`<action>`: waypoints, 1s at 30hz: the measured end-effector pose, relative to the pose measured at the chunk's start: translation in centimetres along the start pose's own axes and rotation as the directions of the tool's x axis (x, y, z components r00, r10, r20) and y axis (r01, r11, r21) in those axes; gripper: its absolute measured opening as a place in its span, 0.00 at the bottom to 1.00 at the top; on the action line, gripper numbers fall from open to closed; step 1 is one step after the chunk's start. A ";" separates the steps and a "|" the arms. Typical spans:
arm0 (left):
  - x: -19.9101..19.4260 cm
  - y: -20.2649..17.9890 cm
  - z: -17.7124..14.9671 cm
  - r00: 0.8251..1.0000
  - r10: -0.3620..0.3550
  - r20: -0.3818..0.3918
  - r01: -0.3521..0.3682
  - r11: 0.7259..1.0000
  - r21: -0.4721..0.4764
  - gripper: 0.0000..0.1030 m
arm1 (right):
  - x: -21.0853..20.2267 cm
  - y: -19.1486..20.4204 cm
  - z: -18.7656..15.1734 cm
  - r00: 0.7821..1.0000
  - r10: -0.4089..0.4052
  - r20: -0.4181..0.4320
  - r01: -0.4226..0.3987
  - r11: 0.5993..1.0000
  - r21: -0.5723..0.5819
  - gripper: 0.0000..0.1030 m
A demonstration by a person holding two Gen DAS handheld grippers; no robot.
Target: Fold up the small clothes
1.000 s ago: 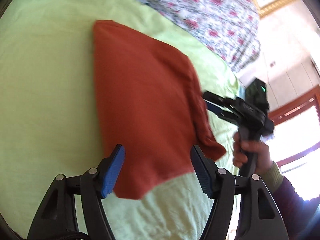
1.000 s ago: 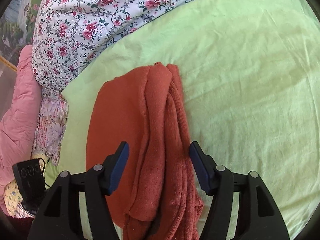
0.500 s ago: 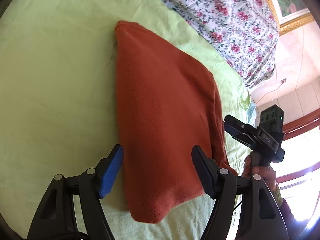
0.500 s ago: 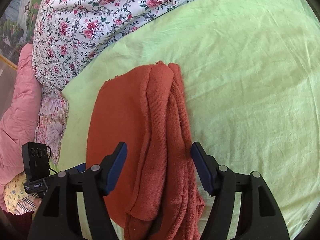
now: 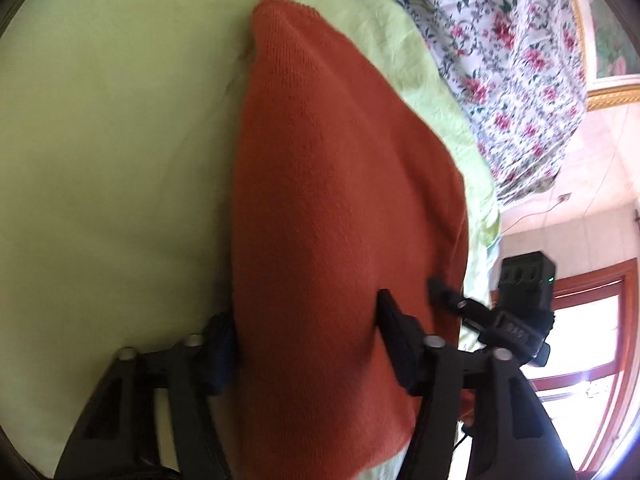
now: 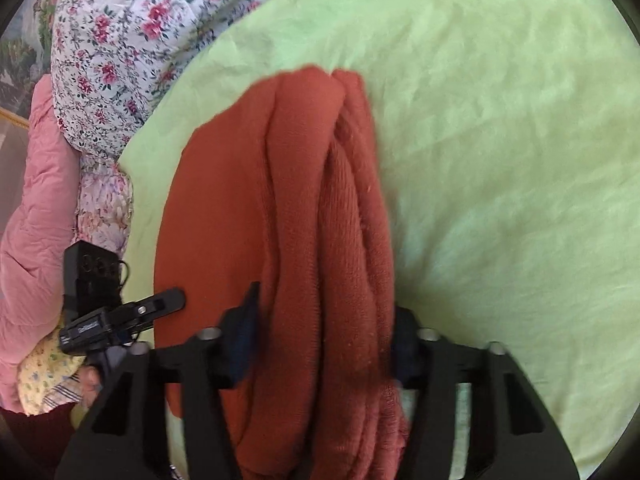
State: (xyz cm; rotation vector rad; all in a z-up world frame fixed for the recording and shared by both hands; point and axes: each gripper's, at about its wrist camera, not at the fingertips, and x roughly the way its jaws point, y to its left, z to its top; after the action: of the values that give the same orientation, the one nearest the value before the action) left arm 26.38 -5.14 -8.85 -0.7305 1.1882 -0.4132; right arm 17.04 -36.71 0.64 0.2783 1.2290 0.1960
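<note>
Both sets of jaws stand spread, each straddling the near end of the rust-orange knitted garment (image 5: pixel 344 208) without pinching it. The left gripper (image 5: pixel 308 344) brackets the smooth folded panel; the right gripper (image 6: pixel 324 336) brackets the thick stack of rolled layers along the garment's other long side. The garment lies folded lengthwise on the green sheet (image 6: pixel 500 160), its far end toward the sheet's edge by the floral cover (image 6: pixel 120 40).

From here, the risk is an uneven bite. The right jaws span several loose ridges, so closing may catch only the top layers and let the lower ones slide out when lifted. The left pads could also nip the sheet beneath, dragging it along. If one side rises earlier, the fold may skew or open.
</note>
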 end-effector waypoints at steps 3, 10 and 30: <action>-0.3 0.1 0.0 1.000 -0.031 -0.004 0.031 1.000 0.004 0.25 | 0.2 -0.3 -0.4 0.998 0.056 0.003 -0.056 0.997 0.050 0.27; -7.0 -1.6 -1.6 0.998 -0.050 0.047 0.045 0.992 0.119 0.23 | -0.7 4.7 -2.6 0.989 0.145 0.001 -0.145 0.989 0.006 0.24; -23.3 12.6 -6.5 0.967 0.177 0.182 -0.181 0.983 0.005 0.24 | 13.3 20.9 -8.3 0.941 0.269 -0.204 -0.306 0.934 -0.183 0.23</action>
State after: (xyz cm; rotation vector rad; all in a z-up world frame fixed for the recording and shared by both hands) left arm 11.36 16.87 -2.99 -0.6220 1.0654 -0.2038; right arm 13.55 -12.04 -7.34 0.2586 1.3264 0.6154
